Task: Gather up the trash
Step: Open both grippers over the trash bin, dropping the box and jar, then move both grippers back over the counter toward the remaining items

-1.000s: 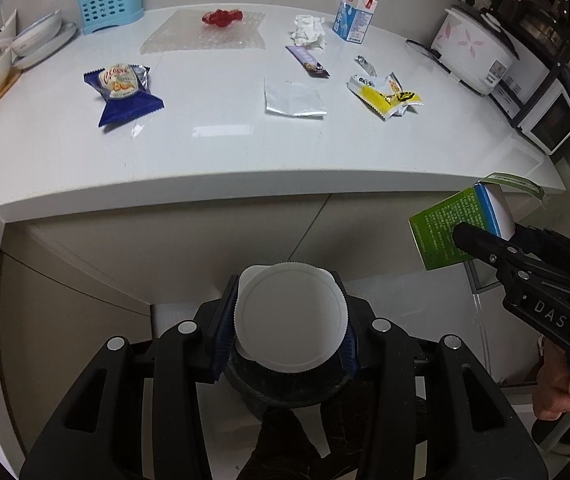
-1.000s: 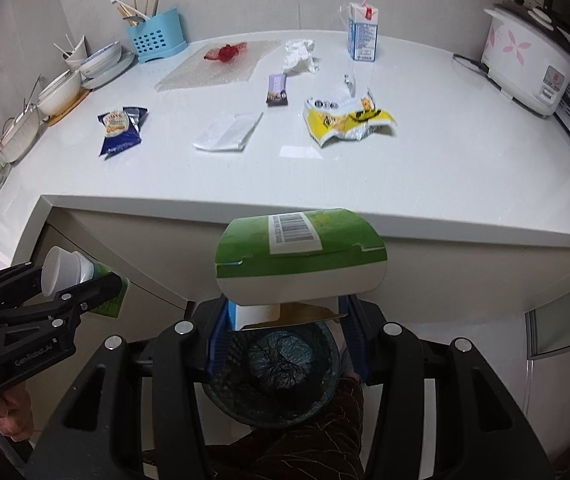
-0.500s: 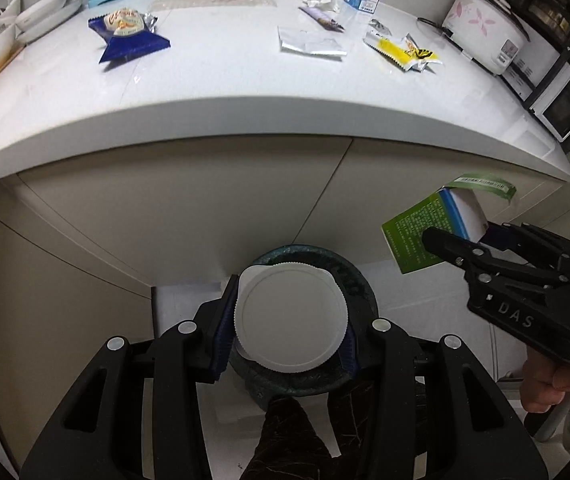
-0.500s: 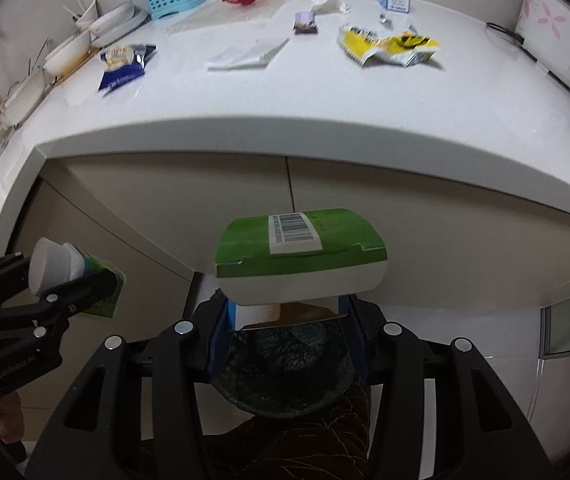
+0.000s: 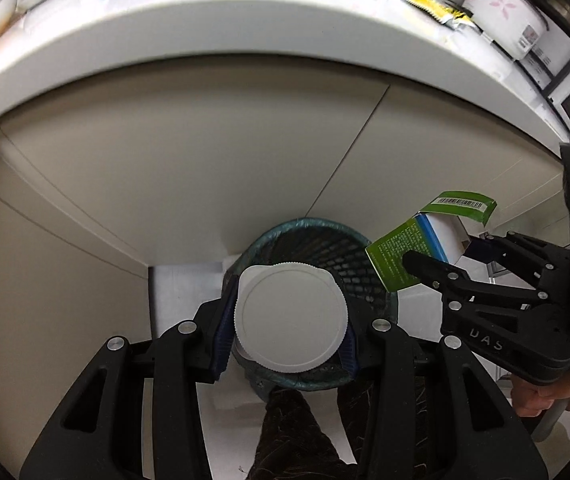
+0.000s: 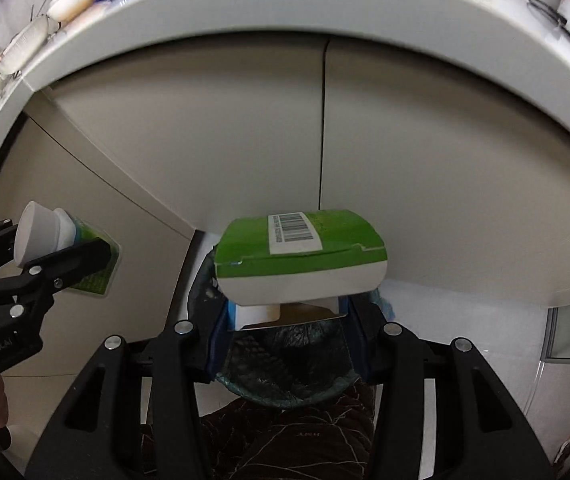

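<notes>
Both my grippers have come down from the counter (image 5: 245, 12) and now hang over the bin (image 5: 317, 240). My left gripper (image 5: 291, 320) squeezes a white cup (image 5: 291, 320); my right gripper (image 6: 291, 312) squeezes a green box (image 6: 301, 256). Next I think I let go. More wrappers (image 5: 441, 8) wait up top. Nothing blocks the bin.

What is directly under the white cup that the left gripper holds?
The mesh trash bin with its dark liner stands open under the white cup. The cup covers most of the bin's inside, so its contents cannot be seen.
</notes>
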A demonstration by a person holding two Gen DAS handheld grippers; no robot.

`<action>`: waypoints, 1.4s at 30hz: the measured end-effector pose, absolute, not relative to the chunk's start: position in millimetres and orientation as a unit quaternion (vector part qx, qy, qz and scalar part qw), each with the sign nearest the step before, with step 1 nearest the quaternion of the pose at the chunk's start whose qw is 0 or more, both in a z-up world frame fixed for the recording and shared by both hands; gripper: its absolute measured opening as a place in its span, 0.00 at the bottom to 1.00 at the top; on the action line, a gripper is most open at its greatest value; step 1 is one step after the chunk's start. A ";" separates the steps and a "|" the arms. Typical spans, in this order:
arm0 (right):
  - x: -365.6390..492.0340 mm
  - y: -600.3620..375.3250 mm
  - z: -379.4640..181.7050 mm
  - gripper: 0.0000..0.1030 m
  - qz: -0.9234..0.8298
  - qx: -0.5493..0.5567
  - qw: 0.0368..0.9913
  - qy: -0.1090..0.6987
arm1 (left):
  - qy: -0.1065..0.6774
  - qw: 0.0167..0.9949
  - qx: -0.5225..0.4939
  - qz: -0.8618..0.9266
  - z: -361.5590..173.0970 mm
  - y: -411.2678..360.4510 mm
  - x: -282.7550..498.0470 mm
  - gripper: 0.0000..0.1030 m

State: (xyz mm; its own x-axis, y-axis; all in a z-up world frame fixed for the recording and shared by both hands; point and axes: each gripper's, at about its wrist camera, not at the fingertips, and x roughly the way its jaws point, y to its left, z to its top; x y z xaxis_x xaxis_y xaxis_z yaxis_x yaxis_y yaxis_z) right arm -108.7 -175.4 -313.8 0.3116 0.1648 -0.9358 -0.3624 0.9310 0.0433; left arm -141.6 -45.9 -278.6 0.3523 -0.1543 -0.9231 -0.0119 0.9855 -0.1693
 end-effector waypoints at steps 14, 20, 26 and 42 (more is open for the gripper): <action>-99.9 -200.6 -308.6 0.91 0.130 -0.050 0.829 0.541 | 0.584 0.810 -0.043 -0.038 -302.5 -59.1 -139.5 0.41; -98.2 -223.9 -303.3 0.93 0.093 -0.044 0.837 0.537 | 0.597 0.800 -0.034 -0.054 -324.5 -73.7 -130.1 0.41; -96.6 -234.0 -304.6 0.93 0.079 -0.052 0.836 0.540 | 0.607 0.791 -0.032 -0.067 -339.6 -87.7 -118.2 0.41; -94.1 -260.7 -309.3 0.93 0.056 -0.038 0.839 0.540 | 0.596 0.799 -0.021 -0.075 -335.8 -109.6 -107.7 0.70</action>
State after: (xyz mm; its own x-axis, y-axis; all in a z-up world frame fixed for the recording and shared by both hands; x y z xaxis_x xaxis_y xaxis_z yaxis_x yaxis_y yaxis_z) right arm -94.1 -260.7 -309.3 0.4114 0.0530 -0.9099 -0.1343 0.9909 -0.0030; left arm -107.7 -109.6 -335.8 0.2791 -0.1456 -0.9491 0.0955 0.9877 -0.1235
